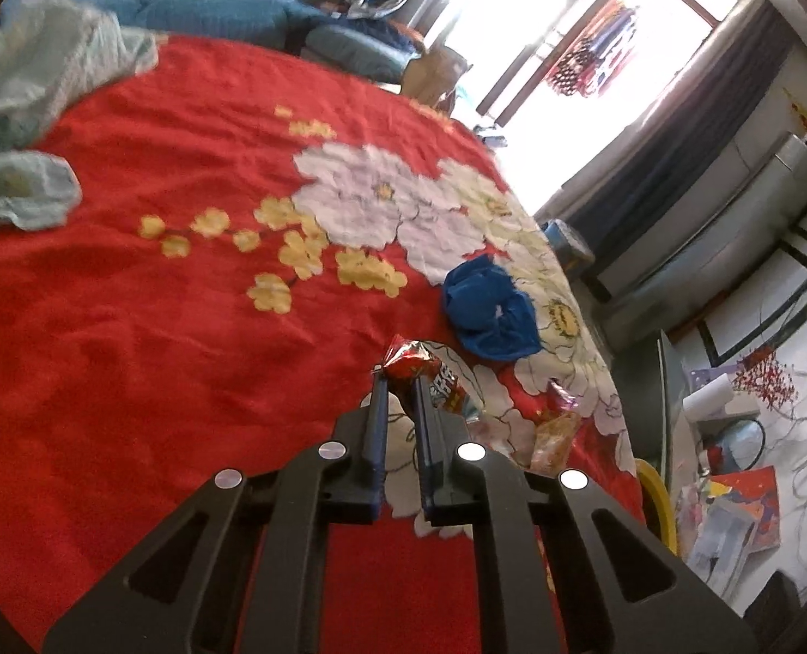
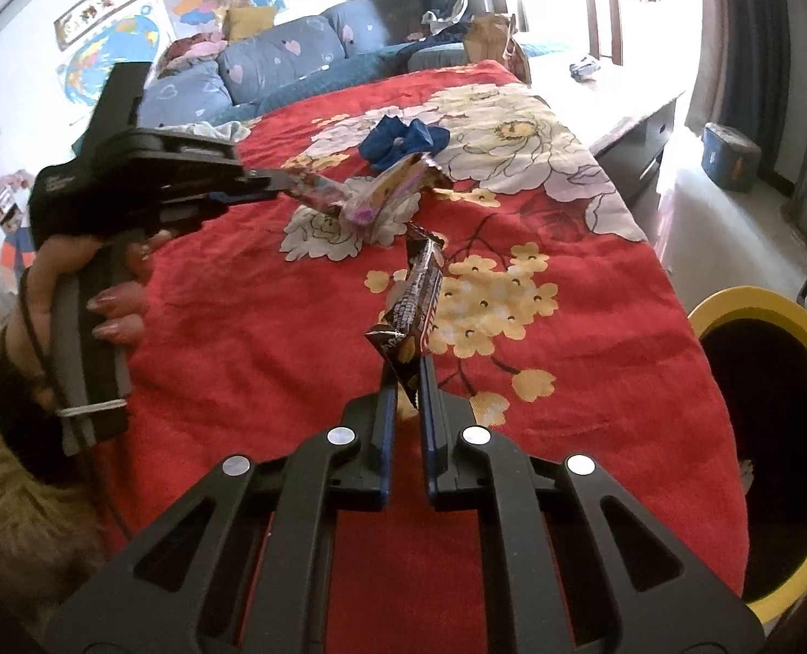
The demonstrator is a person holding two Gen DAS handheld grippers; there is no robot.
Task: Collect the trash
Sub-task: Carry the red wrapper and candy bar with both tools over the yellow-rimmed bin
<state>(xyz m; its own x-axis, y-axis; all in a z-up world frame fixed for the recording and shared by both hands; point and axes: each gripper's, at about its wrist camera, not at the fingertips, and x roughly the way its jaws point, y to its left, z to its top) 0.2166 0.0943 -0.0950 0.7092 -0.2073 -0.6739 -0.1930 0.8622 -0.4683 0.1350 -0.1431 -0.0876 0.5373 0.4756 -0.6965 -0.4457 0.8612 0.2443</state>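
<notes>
**Both grippers pinching wrappers over the bed, bin at right**

Red bedspread with white and yellow flower print [image 2: 250,327] fills both views. Round bin with yellow rim and dark inside [image 2: 752,327] sits just beside the bed's right edge. Crumpled blue plastic bag [image 1: 487,308] lies loose on the white flowers, untouched. Clear crinkly snack packet [image 1: 553,438] rests near the bed edge.

Left gripper [image 1: 400,381]: jaws nearly shut, clamped on a red foil snack wrapper [image 1: 422,368] at one end; in the right wrist view the wrapper trails out sideways, clear of the spread.

Right gripper [image 2: 406,381]: jaws nearly closed on the lower corner of a dark brown foil bar wrapper [image 2: 417,294], which stands up off the bed.

Handling guess: all wrappers light, thin, floppy, slick foil. Pinch a crimped end seam or corner, not the flat middle. Blue bag soft; grab a bunched fold.
</notes>
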